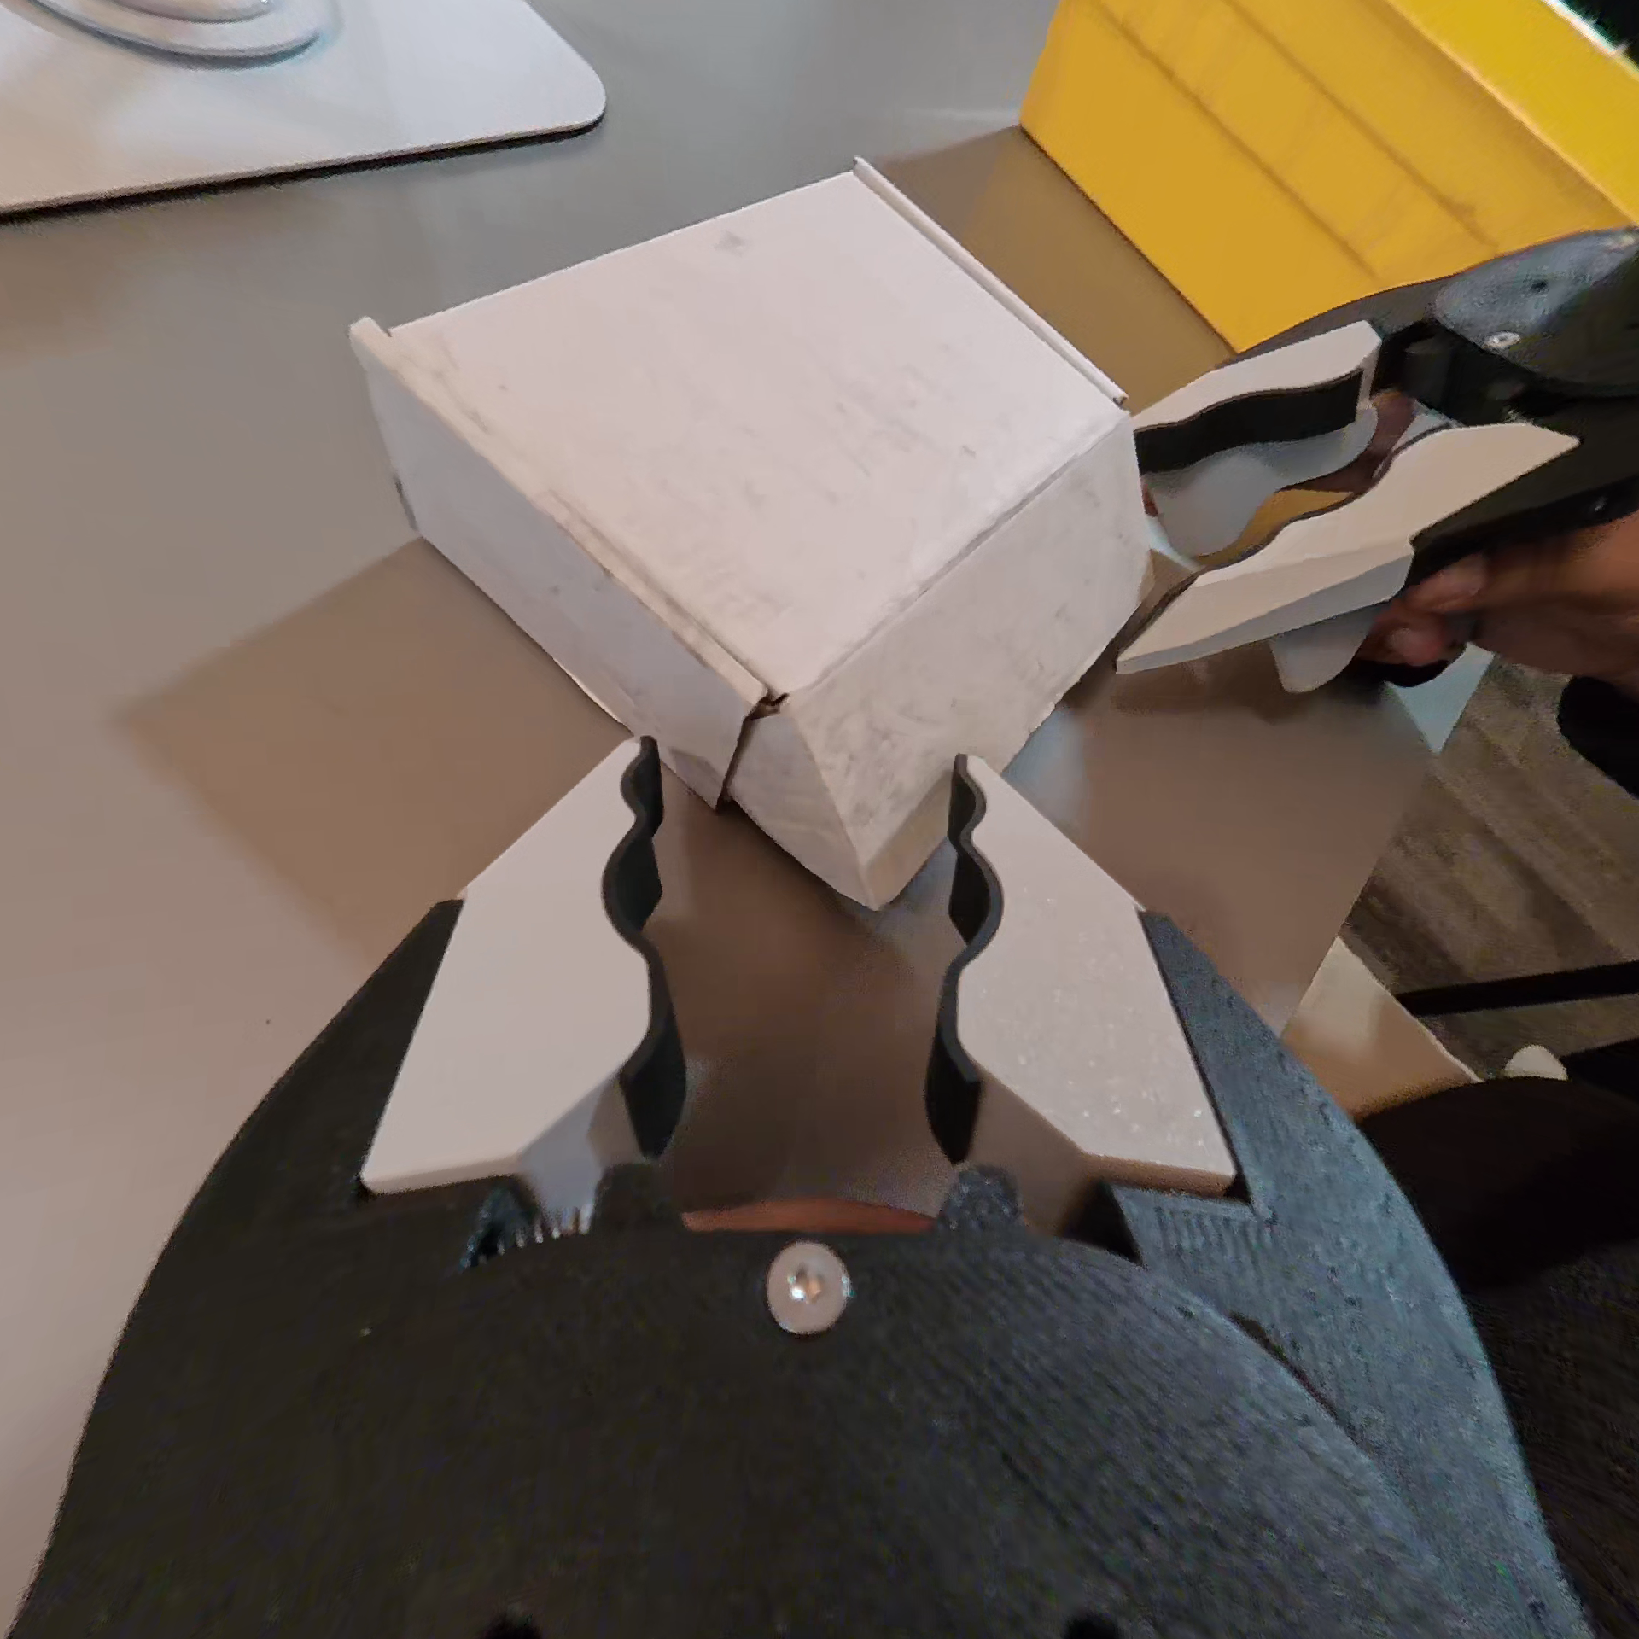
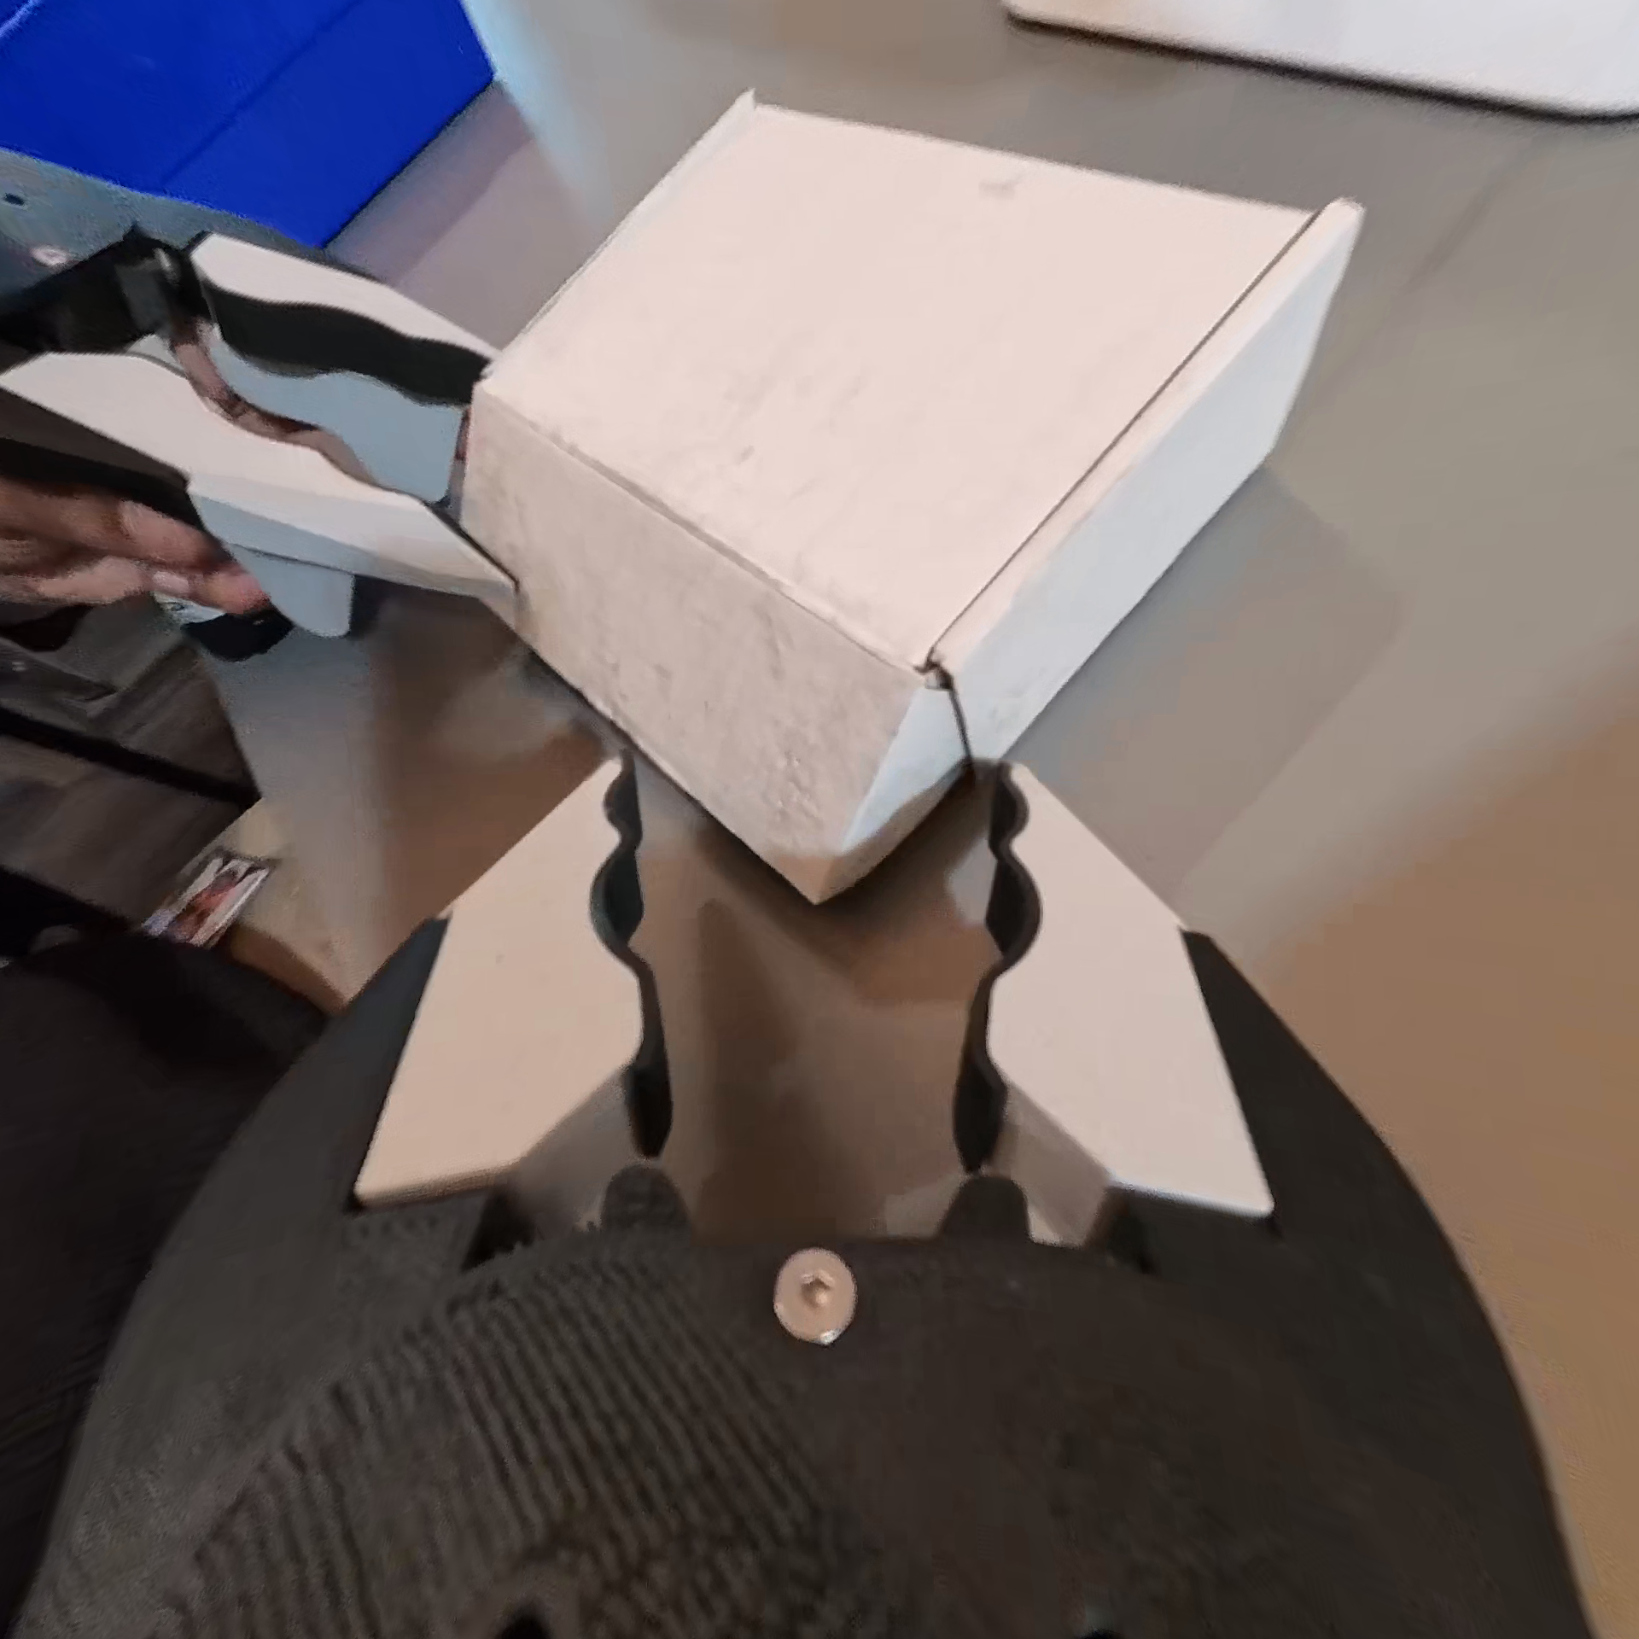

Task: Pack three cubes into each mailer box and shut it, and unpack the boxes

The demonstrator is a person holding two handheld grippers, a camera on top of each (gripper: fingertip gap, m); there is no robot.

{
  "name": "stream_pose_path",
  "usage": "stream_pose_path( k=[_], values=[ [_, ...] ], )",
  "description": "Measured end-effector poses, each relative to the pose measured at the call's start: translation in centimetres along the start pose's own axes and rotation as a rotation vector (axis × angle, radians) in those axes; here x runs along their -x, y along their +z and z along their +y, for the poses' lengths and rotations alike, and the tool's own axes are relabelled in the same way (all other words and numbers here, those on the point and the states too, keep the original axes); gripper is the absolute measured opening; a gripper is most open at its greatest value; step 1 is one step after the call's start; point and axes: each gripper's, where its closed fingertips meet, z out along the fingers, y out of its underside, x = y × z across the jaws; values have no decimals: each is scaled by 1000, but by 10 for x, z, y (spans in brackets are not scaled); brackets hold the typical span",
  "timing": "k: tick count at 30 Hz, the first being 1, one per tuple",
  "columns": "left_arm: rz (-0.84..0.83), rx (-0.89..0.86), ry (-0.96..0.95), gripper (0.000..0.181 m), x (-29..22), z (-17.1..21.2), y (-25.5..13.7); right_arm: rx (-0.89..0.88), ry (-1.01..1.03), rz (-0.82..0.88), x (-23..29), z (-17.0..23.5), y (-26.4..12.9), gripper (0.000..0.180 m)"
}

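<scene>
My left gripper (image 1: 803,780) fills the bottom of its own view, its jaws spread wide and empty, the black wavy pads facing each other across a strip of bare grey table (image 1: 222,621). Just beyond its fingertips sits the white mailer box (image 1: 754,497), lid shut, one corner of it pointing down into the gap between my fingers without touching either. At the right edge of that frame my right gripper (image 1: 1144,550) reaches in from the side, jaws parted, its tips right up against the box's right corner; whether they actually touch it I cannot tell. Behind it, in the upper right, is a yellow bin (image 1: 1313,151), and in the upper left a pale flat stand base (image 1: 293,115). In the right wrist view my right gripper (image 2: 811,780) is likewise released and holds nothing, with the mailer box (image 2: 887,426) in the centre of the frame, its near corner just past the fingertips. My left gripper (image 2: 488,470) comes in from the left edge, tips at the box's left side, with a blue bin (image 2: 239,98) in the upper left corner.
</scene>
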Motion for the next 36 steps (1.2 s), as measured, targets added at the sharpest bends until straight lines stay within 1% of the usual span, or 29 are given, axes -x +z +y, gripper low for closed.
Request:
stream_pose_path(
  k=[1, 2, 6, 10, 13, 16, 18, 21, 24, 26, 28, 29, 32, 36],
  values=[
    [-6, -3, 21, 61, -2, 0, 0, 8, 2, -16, 2, 1, 1, 78],
    [-18, -4, 39, 58, -2, 0, -1, 6, 0, -15, 2, 1, 1, 78],
    [-29, 5, 68, 58, -5, 2, -1, 22, -48, 8, 4, 4, 1, 79],
    [0, 22, 108, 58, -11, 10, -8, 53, -131, 22, 8, 15, -4, 66],
    [3, 41, 189, 57, -19, 20, -16, 68, -170, -3, 17, 25, -11, 62],
    [-7, 65, 305, 60, -25, 28, -18, 82, -223, 8, 19, 30, -14, 60],
    [-12, 70, 334, 61, -26, 29, -18, 86, -236, 13, 18, 30, -14, 60],
    [16, 70, 300, 60, -26, 28, -19, 81, -225, 6, 18, 30, -15, 60],
    [46, 94, 237, 64, -23, 30, -16, 77, -215, 6, 17, 29, -14, 60],
    [51, 103, 196, 72, -20, 30, -15, 73, -198, 8, 15, 27, -15, 64],
    [45, 103, 154, 85, -15, 28, -14, 62, -175, 21, 12, 25, -15, 70],
    [49, 101, 137, 88, -14, 28, -14, 56, -168, 24, 11, 24, -16, 70],
    [73, 99, 123, 88, -16, 27, -13, 34, -159, 23, 11, 21, -16, 71],
    [112, 116, 156, 87, -26, 29, -10, 5, -137, -19, 20, 16, -16, 71]
  ],
)
